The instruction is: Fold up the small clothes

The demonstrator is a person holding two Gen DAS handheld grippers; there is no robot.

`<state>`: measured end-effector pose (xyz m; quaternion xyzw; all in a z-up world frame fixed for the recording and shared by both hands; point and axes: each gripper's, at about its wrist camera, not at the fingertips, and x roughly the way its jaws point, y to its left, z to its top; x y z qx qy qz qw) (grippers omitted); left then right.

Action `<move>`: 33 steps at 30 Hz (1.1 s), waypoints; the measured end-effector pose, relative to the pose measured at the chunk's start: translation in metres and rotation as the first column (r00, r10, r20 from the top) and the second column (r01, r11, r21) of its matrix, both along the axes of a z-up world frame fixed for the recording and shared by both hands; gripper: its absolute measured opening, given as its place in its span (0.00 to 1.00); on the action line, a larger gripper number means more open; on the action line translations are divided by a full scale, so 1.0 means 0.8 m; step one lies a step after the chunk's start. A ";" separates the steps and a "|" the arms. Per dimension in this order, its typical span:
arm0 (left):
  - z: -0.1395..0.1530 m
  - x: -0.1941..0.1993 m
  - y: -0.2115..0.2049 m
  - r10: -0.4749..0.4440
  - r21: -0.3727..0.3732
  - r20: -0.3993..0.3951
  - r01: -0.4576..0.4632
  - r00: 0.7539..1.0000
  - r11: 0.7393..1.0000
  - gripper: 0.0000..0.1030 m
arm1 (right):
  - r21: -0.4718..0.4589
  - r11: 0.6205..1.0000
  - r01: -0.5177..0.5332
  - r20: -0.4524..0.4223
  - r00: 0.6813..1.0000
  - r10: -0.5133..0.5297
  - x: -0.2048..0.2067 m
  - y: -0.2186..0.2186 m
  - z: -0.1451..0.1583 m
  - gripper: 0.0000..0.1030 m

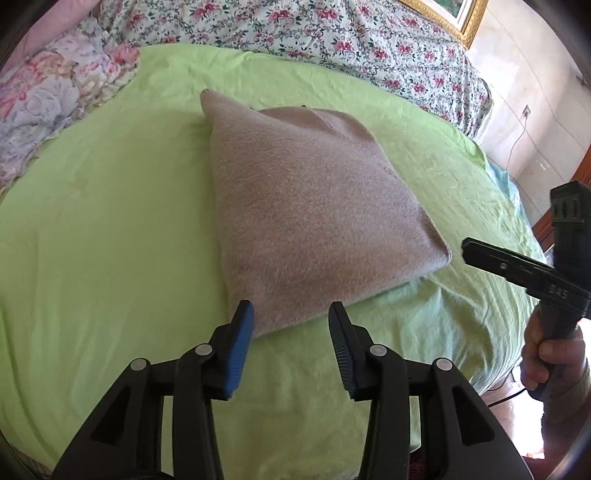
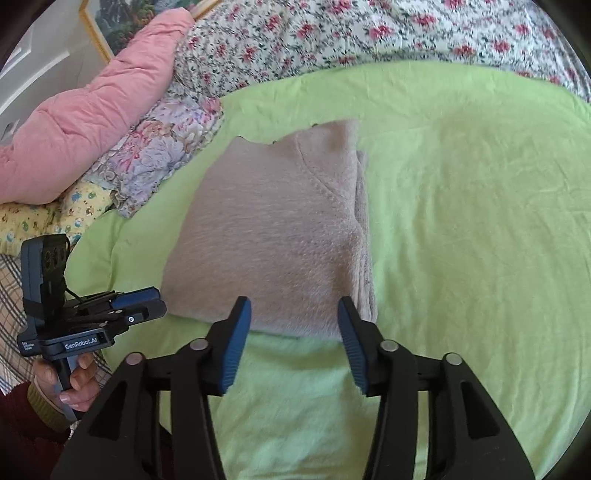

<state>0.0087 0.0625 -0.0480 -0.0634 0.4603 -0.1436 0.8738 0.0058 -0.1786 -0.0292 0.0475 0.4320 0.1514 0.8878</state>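
- The left tool [image 1: 291, 314] has its blue-padded fingers [image 1: 242, 332] spread wide with nothing between them; its tips hang just above the near edge of the folded sweater [image 1: 306, 206].
- The right tool [image 2: 295, 314] is likewise spread wide and holds nothing; its fingertips hover over the sweater's near edge, apart from the cloth as far as can be told.
- In the right wrist view the left tool shows at the sweater's left, gripped by the left hand [image 2: 74, 384]; its two fingers appear close together from this side angle, so the gap is best read from its own camera.
- In the left wrist view the right tool's body sits off the sweater's right corner, held by the right hand [image 1: 550, 358].
- The sweater, beige and fuzzy, lies folded into a compact pad with a raised seam [image 2: 325, 188] running across its top layer.
- The sweater rests on a green sheet [image 1: 110, 221] covering the bed.
- Beyond the sweater lies a floral cover [image 2: 332, 33]; to the sweater's far left are a pink quilt [image 2: 96, 110] and a pastel flowered pillow [image 2: 166, 147].
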 end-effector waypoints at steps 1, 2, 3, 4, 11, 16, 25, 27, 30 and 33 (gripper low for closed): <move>0.000 -0.004 0.002 0.004 0.001 -0.003 -0.004 1.000 1.000 0.45 | -0.003 1.000 0.000 0.003 1.000 0.000 -0.004 0.001 0.001 0.55; 0.000 -0.007 0.004 0.008 0.002 -0.005 -0.008 1.000 1.000 0.47 | -0.008 1.000 0.000 0.006 1.000 0.000 -0.009 0.003 0.002 0.57; -0.001 -0.011 0.006 0.012 0.005 -0.005 -0.012 1.000 1.000 0.49 | -0.010 1.000 0.001 0.007 1.000 -0.001 -0.012 0.004 0.002 0.59; -0.001 -0.016 0.008 0.019 0.012 -0.004 -0.018 1.000 1.000 0.49 | -0.013 1.000 0.004 0.008 1.000 -0.004 -0.017 0.005 0.001 0.60; 0.001 -0.035 0.018 0.048 0.050 0.005 -0.048 0.999 0.998 0.60 | -0.042 0.999 0.015 0.009 1.000 -0.015 -0.036 0.008 -0.007 0.67; 0.004 -0.045 0.017 0.047 0.105 0.031 -0.050 0.998 0.993 0.70 | -0.062 0.998 0.015 0.022 1.000 -0.013 -0.047 0.014 -0.009 0.77; 0.009 -0.054 0.019 0.080 0.145 0.061 -0.088 0.995 0.986 0.78 | -0.095 0.995 -0.024 0.001 1.000 0.025 -0.050 0.028 -0.015 0.84; 0.013 -0.051 0.020 0.100 0.149 0.064 -0.109 0.993 0.983 0.78 | -0.114 0.993 -0.029 0.005 1.000 0.030 -0.047 0.031 -0.013 0.84; 0.020 -0.045 0.019 0.108 0.148 0.071 -0.118 0.992 0.982 0.79 | -0.120 0.992 -0.040 0.018 0.999 0.043 -0.042 0.033 -0.006 0.85; 0.030 -0.037 0.014 0.108 0.164 0.095 -0.123 0.990 0.979 0.80 | -0.121 0.992 -0.041 0.033 0.998 0.046 -0.035 0.034 0.001 0.86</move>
